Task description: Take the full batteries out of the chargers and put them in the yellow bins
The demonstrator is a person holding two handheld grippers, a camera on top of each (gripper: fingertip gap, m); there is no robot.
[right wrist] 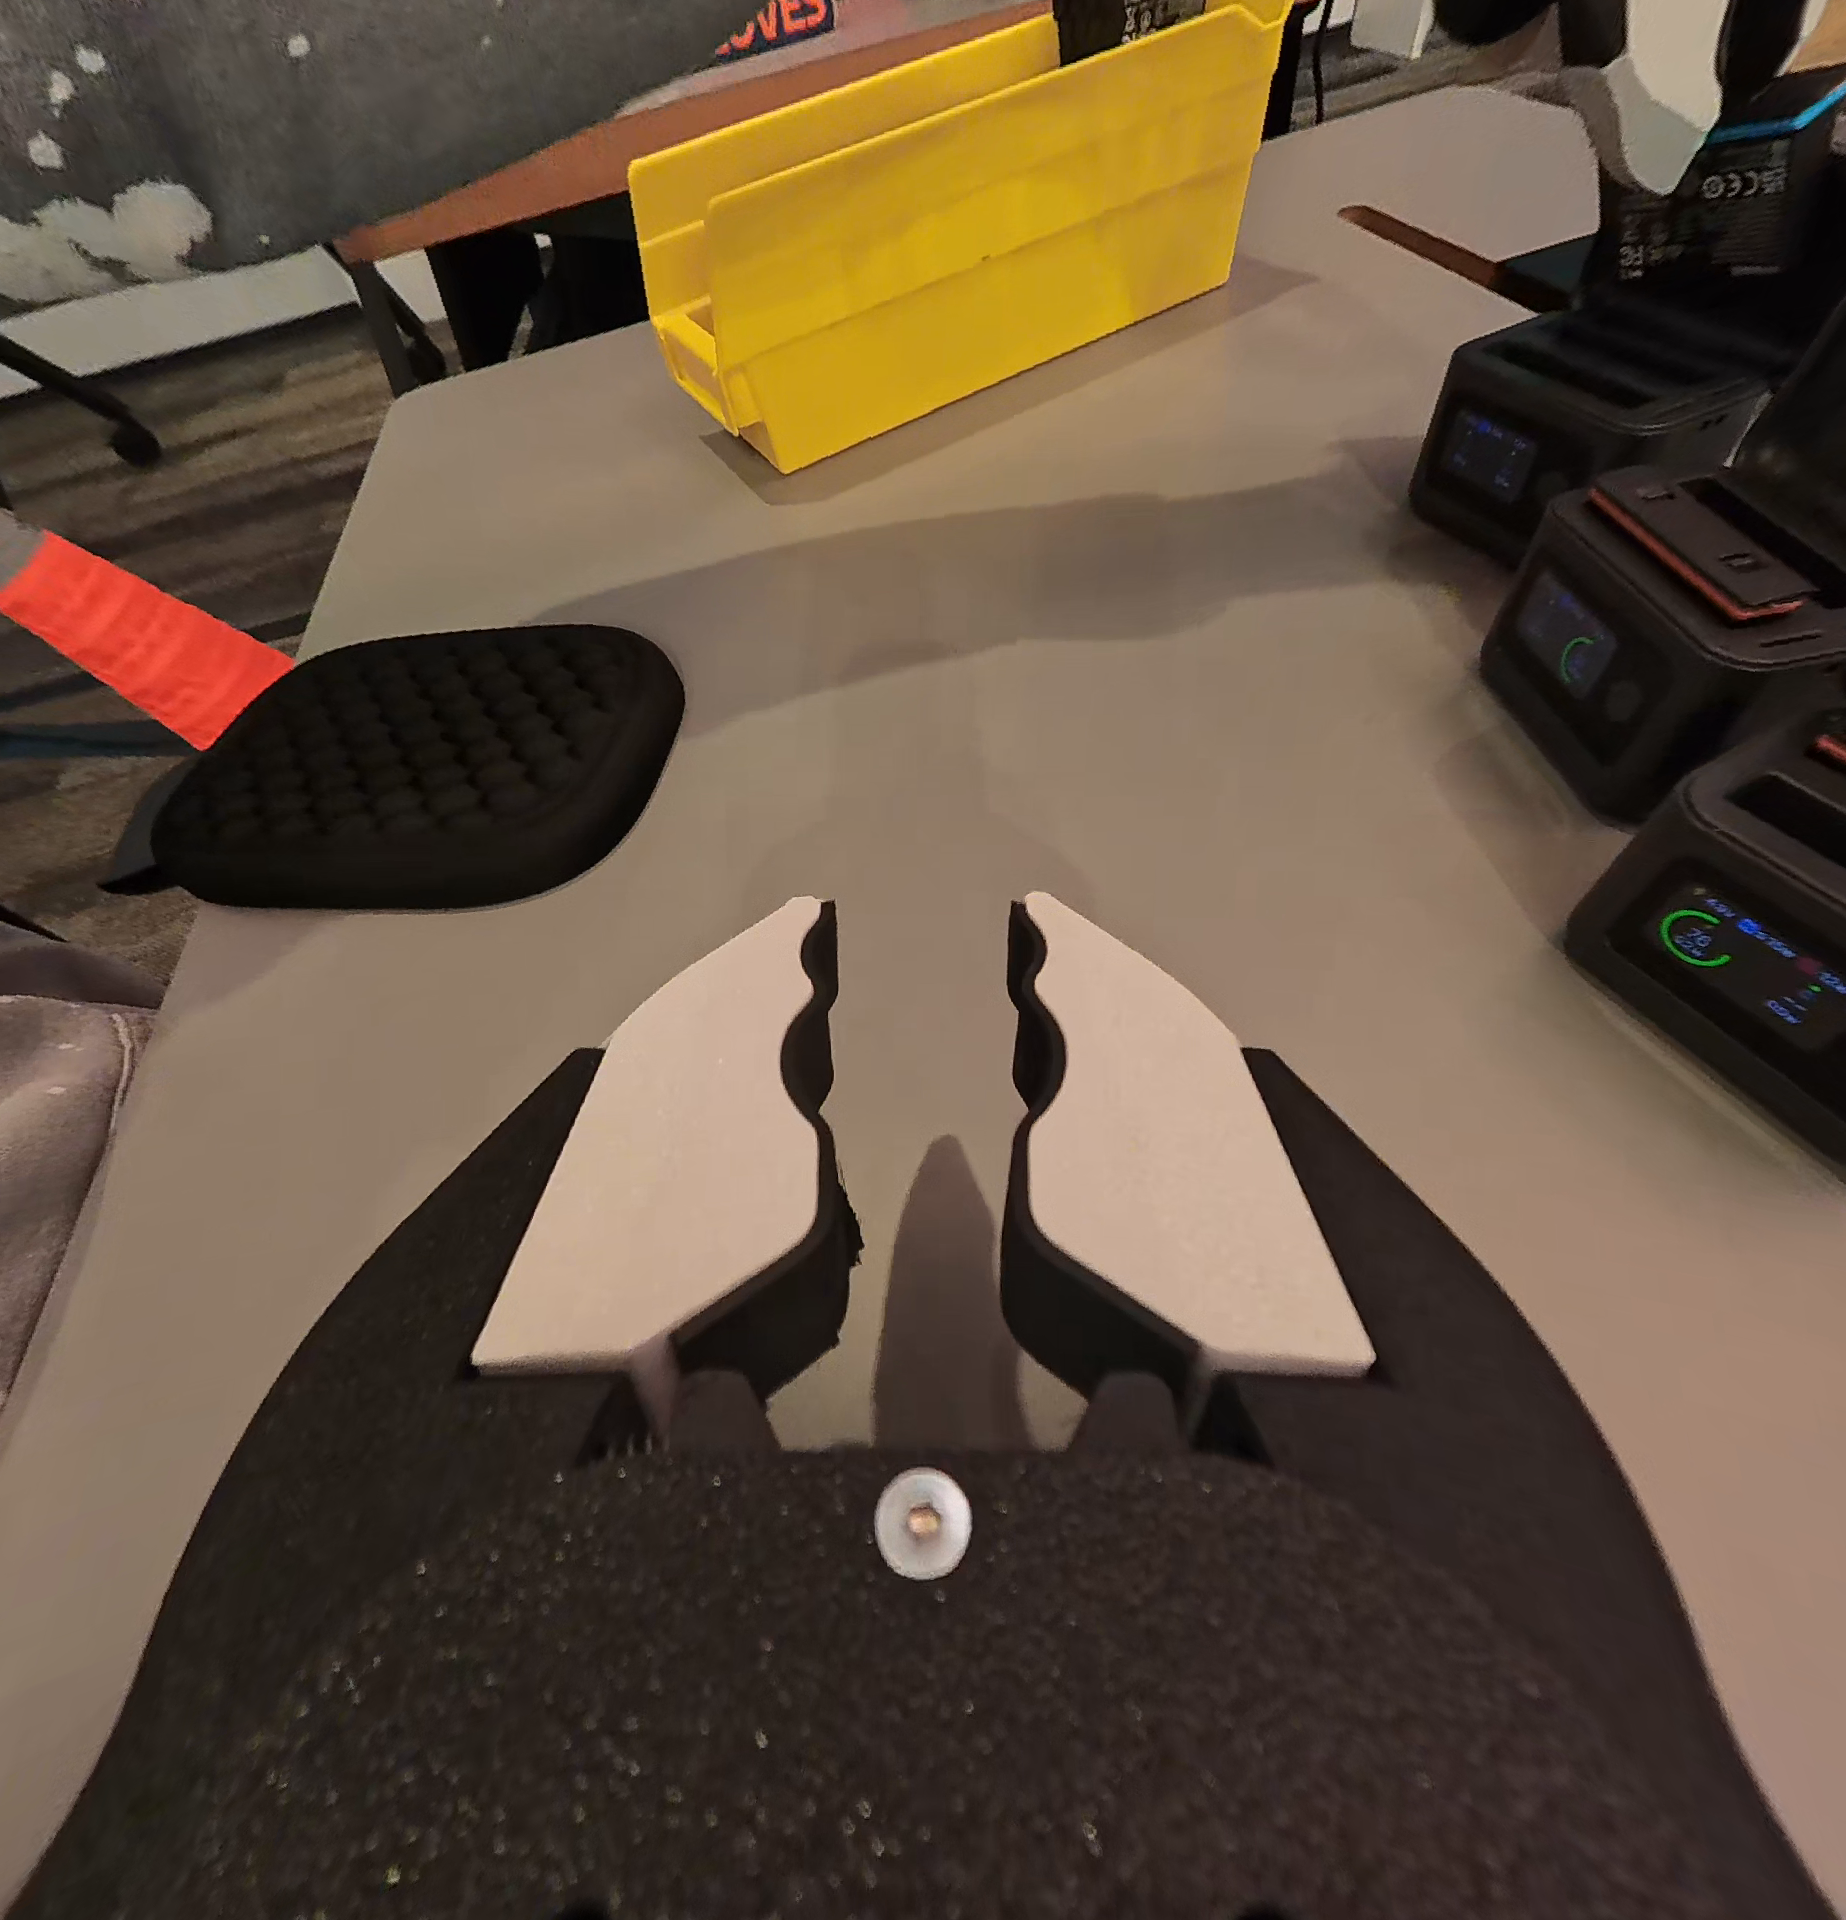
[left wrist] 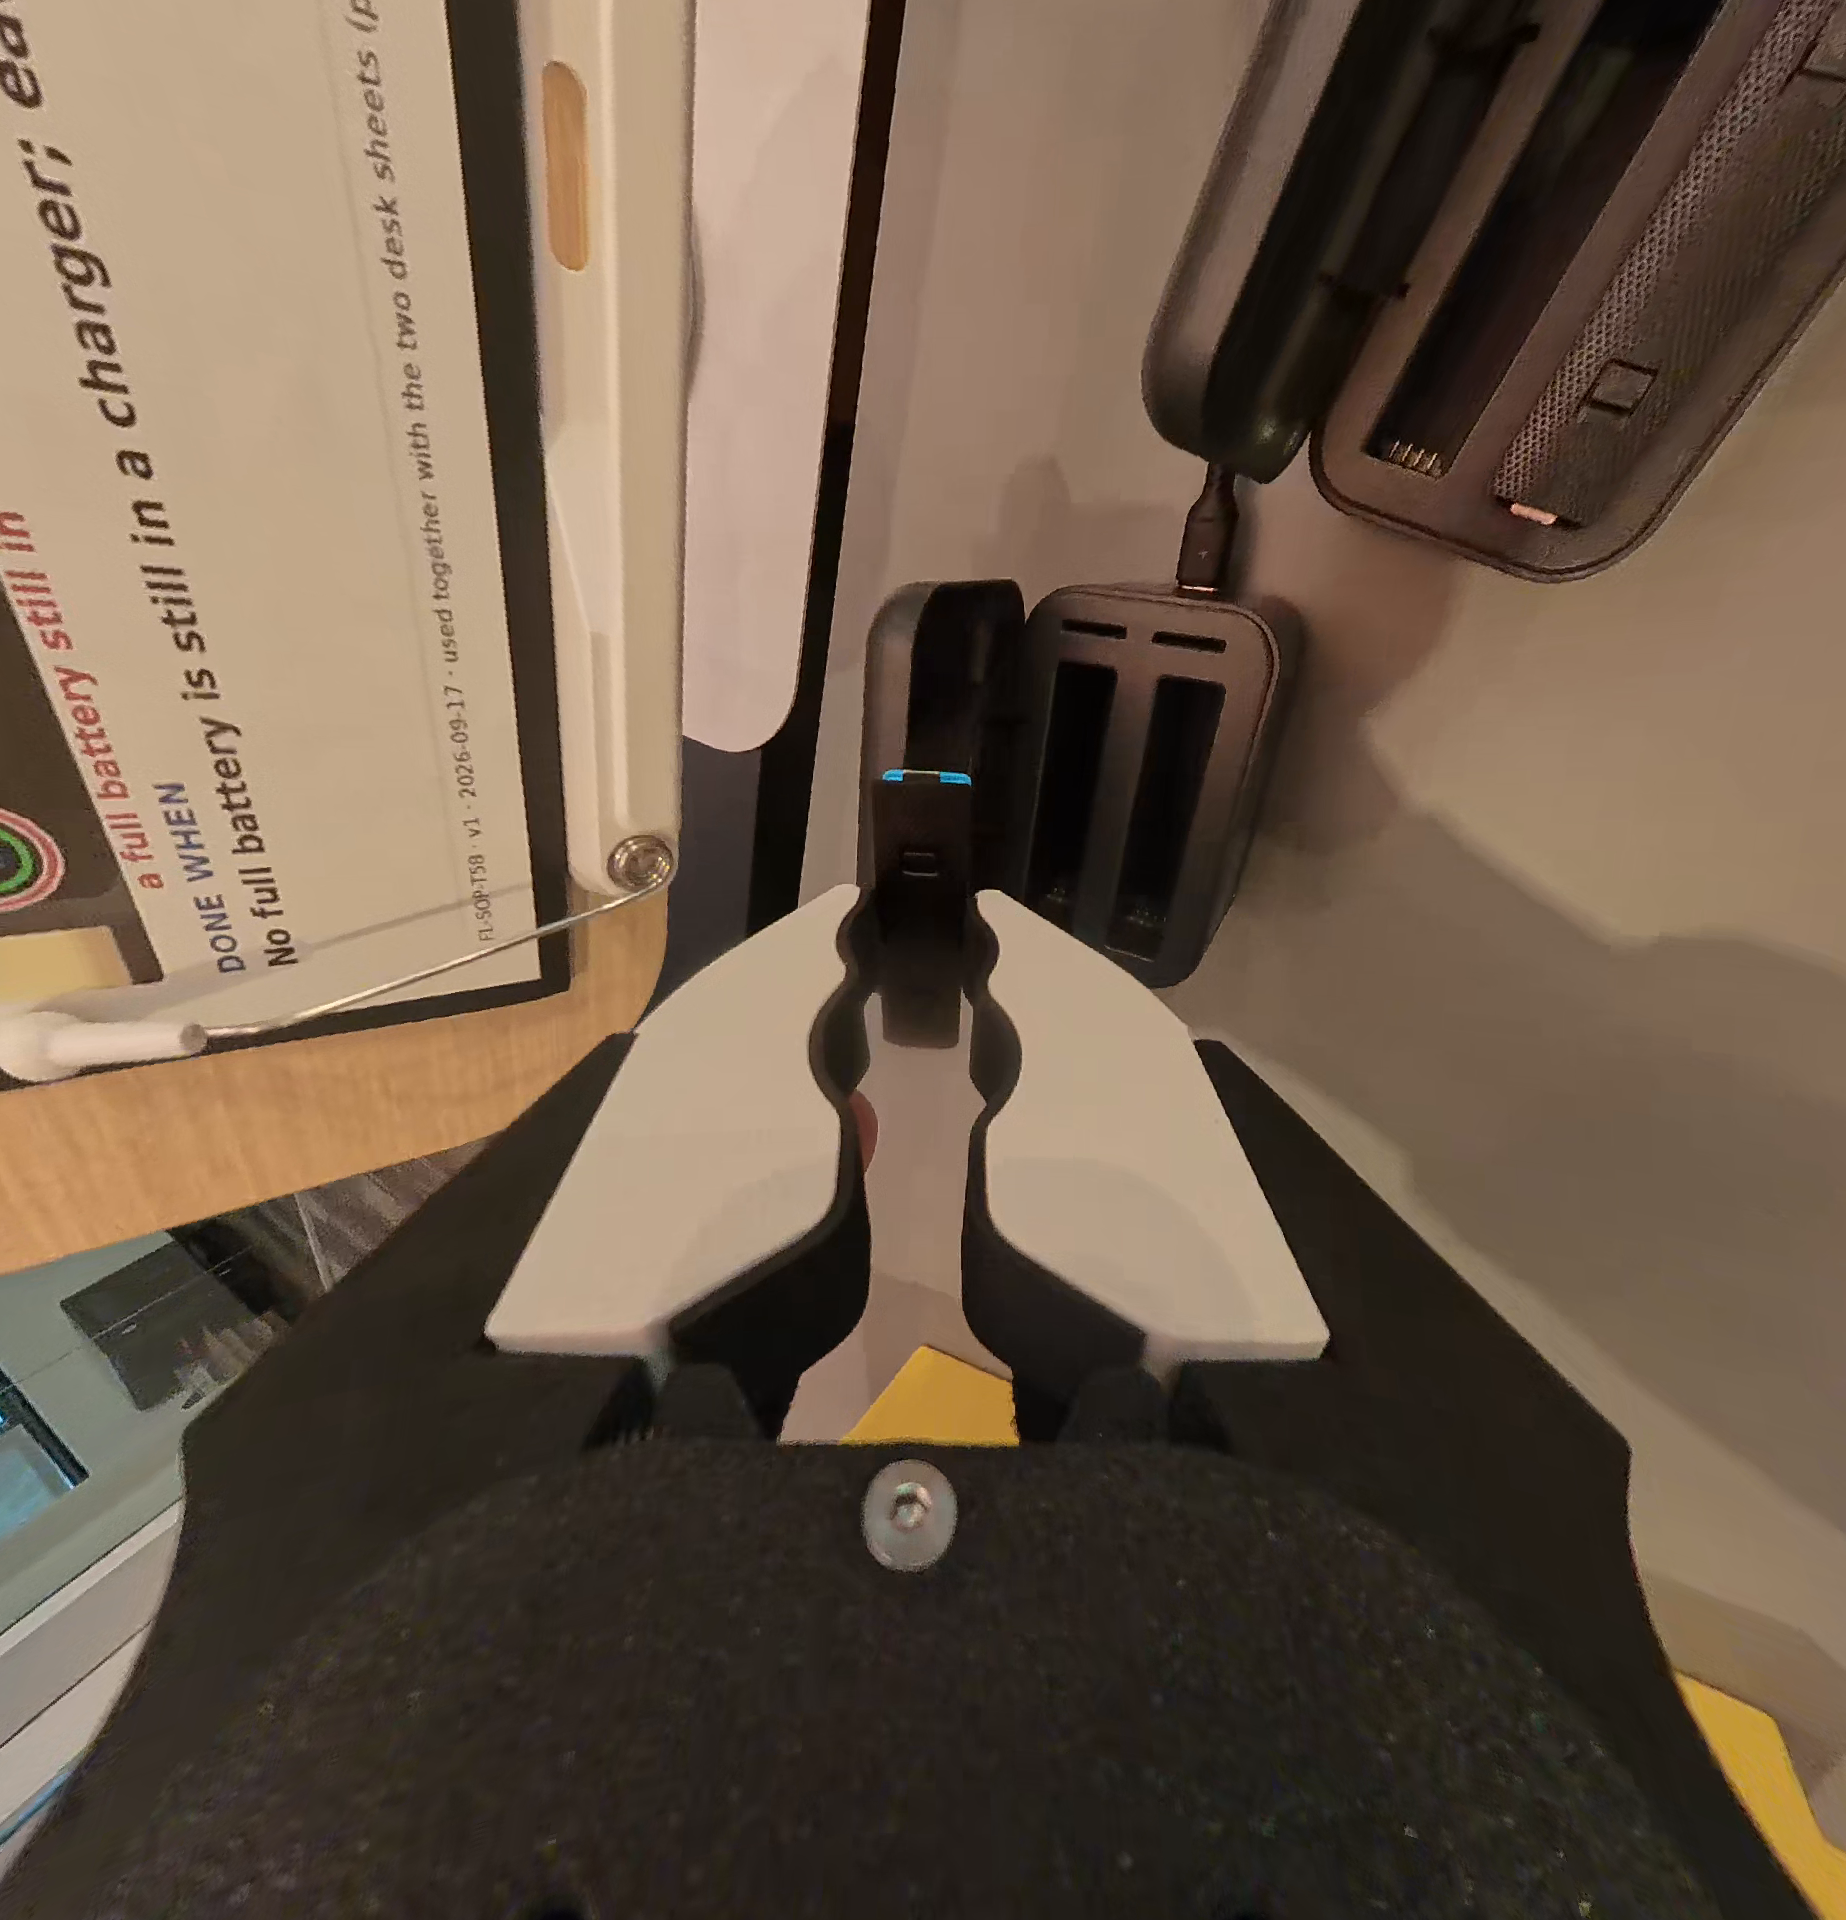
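My left gripper (left wrist: 917,906) is shut on a black battery (left wrist: 924,831) with a blue end stripe and holds it above a black charger (left wrist: 1137,790) whose two visible slots are empty. A second charger (left wrist: 1521,281) lies at the upper right with its lid open. My right gripper (right wrist: 921,914) is open and empty, low over the grey table (right wrist: 1002,675). In the right wrist view two nested yellow bins (right wrist: 960,239) stand at the far middle. The held battery (right wrist: 1719,197) shows at the top right above three chargers (right wrist: 1667,665). One charger holds a red-edged battery (right wrist: 1708,561).
A clipboard with a printed sheet (left wrist: 275,520) lies left of the chargers. A yellow bin corner (left wrist: 940,1403) shows under the left gripper. A black dimpled pad (right wrist: 420,769) sits at the table's left edge. Chair legs and floor lie beyond that edge. Left tips to right tips: about 30 centimeters.
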